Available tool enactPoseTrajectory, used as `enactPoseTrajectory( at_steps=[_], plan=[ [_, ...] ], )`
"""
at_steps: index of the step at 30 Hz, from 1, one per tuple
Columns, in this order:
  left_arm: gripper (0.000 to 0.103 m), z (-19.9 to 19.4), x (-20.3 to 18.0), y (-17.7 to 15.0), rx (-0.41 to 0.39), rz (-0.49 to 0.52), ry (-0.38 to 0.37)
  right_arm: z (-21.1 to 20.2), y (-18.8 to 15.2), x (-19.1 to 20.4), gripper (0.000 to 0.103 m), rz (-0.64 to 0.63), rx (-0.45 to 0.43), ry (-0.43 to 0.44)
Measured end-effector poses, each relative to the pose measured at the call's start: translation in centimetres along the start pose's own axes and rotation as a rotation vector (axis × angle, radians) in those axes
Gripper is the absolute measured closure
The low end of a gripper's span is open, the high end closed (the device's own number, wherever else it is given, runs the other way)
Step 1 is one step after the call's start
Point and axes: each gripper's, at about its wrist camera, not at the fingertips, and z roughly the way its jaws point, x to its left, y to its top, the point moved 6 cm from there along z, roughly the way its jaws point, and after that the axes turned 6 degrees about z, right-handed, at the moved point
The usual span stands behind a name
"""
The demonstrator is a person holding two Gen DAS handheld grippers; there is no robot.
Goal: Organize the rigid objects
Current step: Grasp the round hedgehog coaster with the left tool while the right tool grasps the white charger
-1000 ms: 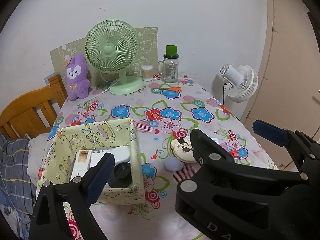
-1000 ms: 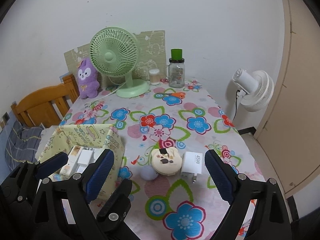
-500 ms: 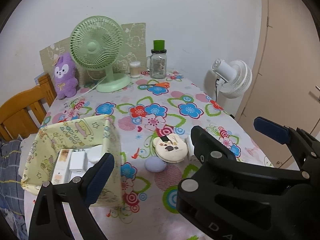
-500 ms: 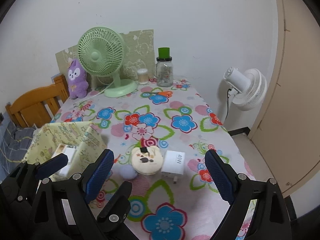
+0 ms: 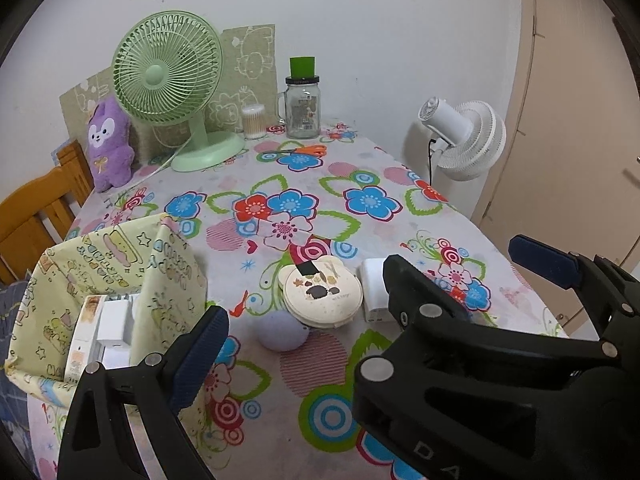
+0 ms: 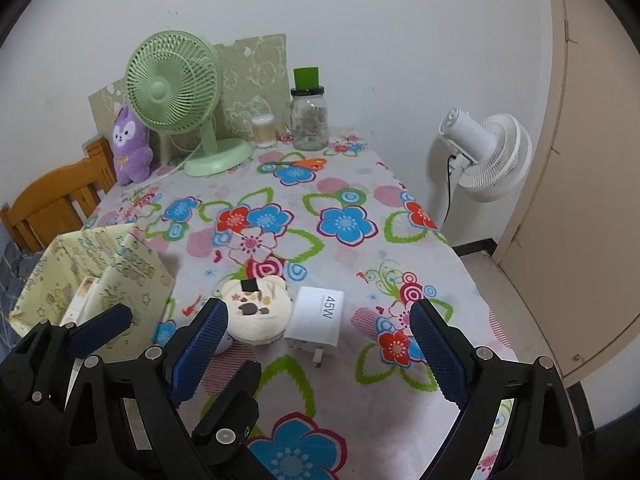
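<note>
A yellow patterned fabric box (image 5: pixel 168 280) stands at the table's left front and holds white chargers and a slim box (image 5: pixel 112 326). Right of it lie a lavender round object (image 5: pixel 280 334), a cream bear-shaped round case (image 5: pixel 322 296) and a white 45W charger (image 6: pixel 318 316). The fabric box (image 6: pixel 120 268) and the case (image 6: pixel 258 312) also show in the right wrist view. My left gripper (image 5: pixel 370 298) is open and empty above these items. My right gripper (image 6: pixel 320 344) is open and empty just before the charger.
At the table's back stand a green desk fan (image 5: pixel 172 80), a purple plush (image 5: pixel 108 144), a cotton swab jar (image 5: pixel 254 120), a glass jar with green lid (image 5: pixel 303 104) and orange scissors (image 5: pixel 300 151). A white fan (image 6: pixel 486 152) stands right, a wooden chair (image 6: pixel 56 200) left.
Both grippers have drawn back and shifted right; the box now sits farther left in view. Both stay open and empty.
</note>
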Motion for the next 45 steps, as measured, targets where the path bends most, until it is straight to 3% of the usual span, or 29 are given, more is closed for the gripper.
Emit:
enactPoseTrajectory(
  at_steps=[24, 26, 36, 39, 41, 45],
  plan=[
    [0.005, 7.4, 0.9, -2.5, 0.122, -0.077, 0.029, 8.4, -2.4, -0.7, 0.009, -0.013, 0.135, -0.003],
    [0.005, 7.8, 1.1, -2.6, 0.136, -0.081, 0.025, 8.9, -2.4, -0.7, 0.016, -0.005, 0.137, -0.012],
    [0.005, 9.4, 1.4, -2.7, 0.174, -0.090, 0.020, 10.8, -2.6, -1.0, 0.025, 0.032, 0.167, -0.009],
    [0.005, 9.5, 1.6, -2.6, 0.175, -0.099, 0.017, 11.0, -2.6, -1.0, 0.031, 0.053, 0.166, 0.003],
    [0.006, 9.5, 1.7, -2.5, 0.173, -0.108, 0.013, 11.1, -2.5, -0.9, 0.044, 0.064, 0.174, 0.029],
    [0.005, 9.5, 1.4, -2.1, 0.159, -0.079, 0.024, 11.0, -2.4, -0.9, 0.046, 0.073, 0.174, 0.026]
  ],
)
